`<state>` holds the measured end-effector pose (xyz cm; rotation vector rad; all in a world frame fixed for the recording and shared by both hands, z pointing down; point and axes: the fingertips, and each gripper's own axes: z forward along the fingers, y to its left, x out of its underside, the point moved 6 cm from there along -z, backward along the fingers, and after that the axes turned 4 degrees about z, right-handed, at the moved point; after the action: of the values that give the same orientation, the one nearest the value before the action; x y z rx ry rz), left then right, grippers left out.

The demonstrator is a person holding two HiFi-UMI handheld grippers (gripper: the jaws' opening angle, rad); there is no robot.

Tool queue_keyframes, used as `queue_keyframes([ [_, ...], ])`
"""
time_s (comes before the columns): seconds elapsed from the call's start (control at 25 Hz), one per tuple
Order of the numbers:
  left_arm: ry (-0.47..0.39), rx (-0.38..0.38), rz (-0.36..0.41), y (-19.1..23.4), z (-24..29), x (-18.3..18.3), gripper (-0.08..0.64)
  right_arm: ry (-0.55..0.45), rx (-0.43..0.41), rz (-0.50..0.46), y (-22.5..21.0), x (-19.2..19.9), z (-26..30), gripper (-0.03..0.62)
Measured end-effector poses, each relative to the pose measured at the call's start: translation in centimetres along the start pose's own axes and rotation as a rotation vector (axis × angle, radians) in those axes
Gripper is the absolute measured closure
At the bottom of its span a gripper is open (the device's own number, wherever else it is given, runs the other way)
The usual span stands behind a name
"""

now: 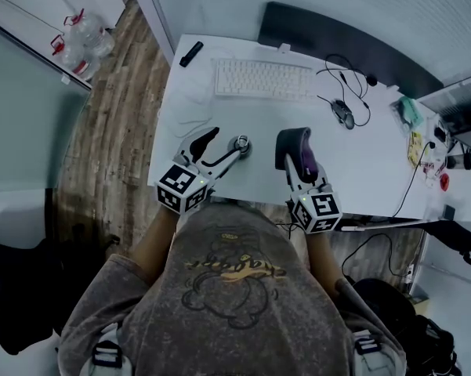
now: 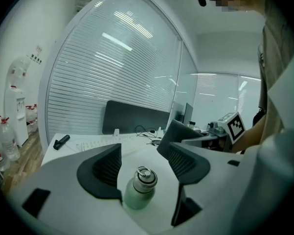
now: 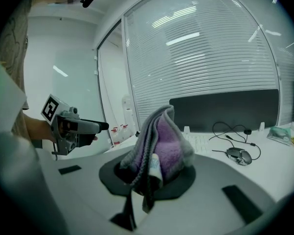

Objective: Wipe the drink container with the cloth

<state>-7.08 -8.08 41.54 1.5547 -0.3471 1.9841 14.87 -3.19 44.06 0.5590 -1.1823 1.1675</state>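
Observation:
A small pale-green drink bottle (image 2: pixel 138 190) with a metal ring cap stands upright on the white table (image 1: pixel 376 171). It sits between the spread jaws of my left gripper (image 2: pixel 146 160), close to the left finger (image 2: pixel 105 168); the pads do not press on it. From the head view the bottle (image 1: pixel 241 145) is at the tip of the left gripper (image 1: pixel 224 142). My right gripper (image 1: pixel 296 149) is shut on a folded grey and purple cloth (image 3: pixel 161 146), which bulges up out of its jaws. The right gripper (image 3: pixel 154 173) hangs to the right of the bottle, apart from it.
A white keyboard (image 1: pixel 262 77), a mouse (image 1: pixel 343 113) with cables and a dark screen (image 1: pixel 337 37) lie further back. A black marker-like thing (image 1: pixel 191 53) is at the far left corner. Water jugs (image 1: pixel 82 41) stand on the wooden floor at left. Small clutter sits at the table's right end.

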Motion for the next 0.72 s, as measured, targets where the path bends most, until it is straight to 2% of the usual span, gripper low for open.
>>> queue_keyframes([
  [0.24,0.069,0.052,0.064,-0.2,1.9,1.4,0.259,0.006,-0.01,0.005,-0.5,0.1,0.2,0.538],
  [0.48,0.146,0.1,0.081,-0.3,3.8,3.2,0.259,0.012,-0.01,0.018,-0.8,0.4,0.2,0.538],
  [0.72,0.213,0.116,0.092,-0.3,5.7,5.3,0.259,0.015,0.004,0.032,-1.5,0.7,-0.3,0.538],
])
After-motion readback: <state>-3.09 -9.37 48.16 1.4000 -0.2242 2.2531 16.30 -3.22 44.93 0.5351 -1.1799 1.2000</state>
